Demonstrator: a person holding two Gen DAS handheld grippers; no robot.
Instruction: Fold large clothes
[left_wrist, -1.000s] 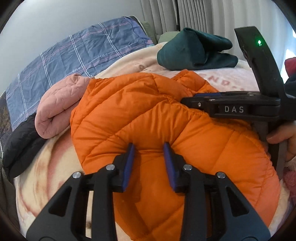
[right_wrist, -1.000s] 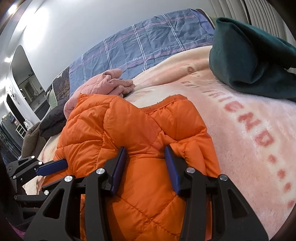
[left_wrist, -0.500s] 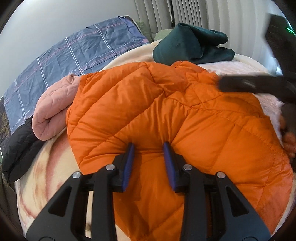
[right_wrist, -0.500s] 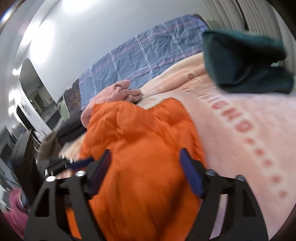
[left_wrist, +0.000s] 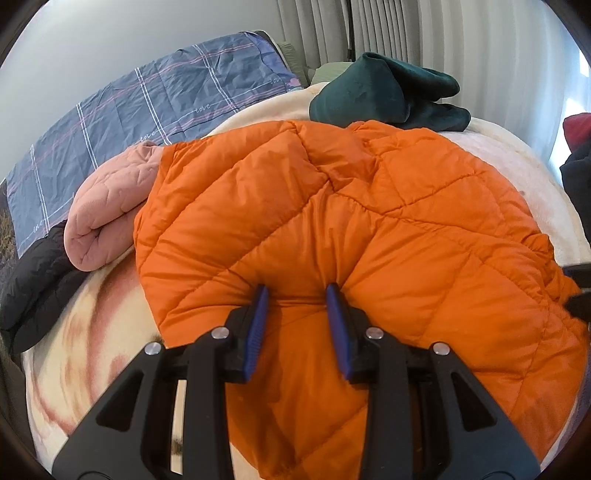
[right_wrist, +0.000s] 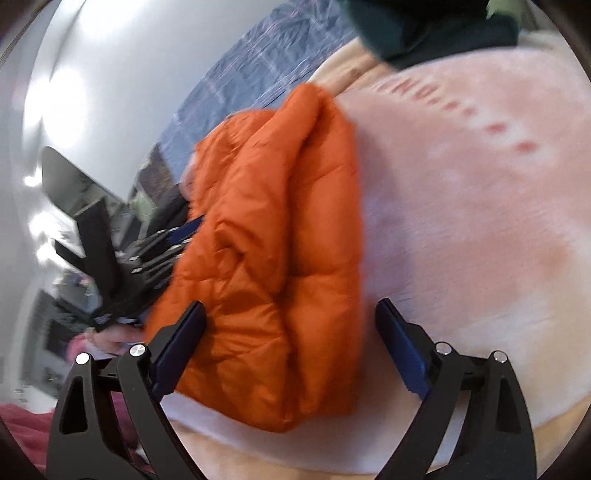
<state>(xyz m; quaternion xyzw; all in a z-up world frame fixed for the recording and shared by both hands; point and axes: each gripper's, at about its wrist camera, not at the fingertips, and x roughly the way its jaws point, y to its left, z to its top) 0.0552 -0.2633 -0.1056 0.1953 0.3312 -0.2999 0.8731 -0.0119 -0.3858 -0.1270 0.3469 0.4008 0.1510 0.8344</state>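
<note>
Orange quilted jacket (left_wrist: 332, 206) spread across pinkish blanket (right_wrist: 480, 206) on bed. Dark green garment (left_wrist: 384, 96) at 12 o'clock beyond jacket, touching its far edge; rolled pink quilted garment (left_wrist: 107, 206) at 9 o'clock against jacket side; black garment (left_wrist: 33, 280) and plaid blue cover (left_wrist: 122, 107) further left. Left gripper (left_wrist: 297, 317) clamped on raised jacket fold near hem. Right gripper (right_wrist: 291, 354) jaws wide apart, jacket edge between them, contact unclear, view blurred. Bare blanket at 3 o'clock of jacket
</note>
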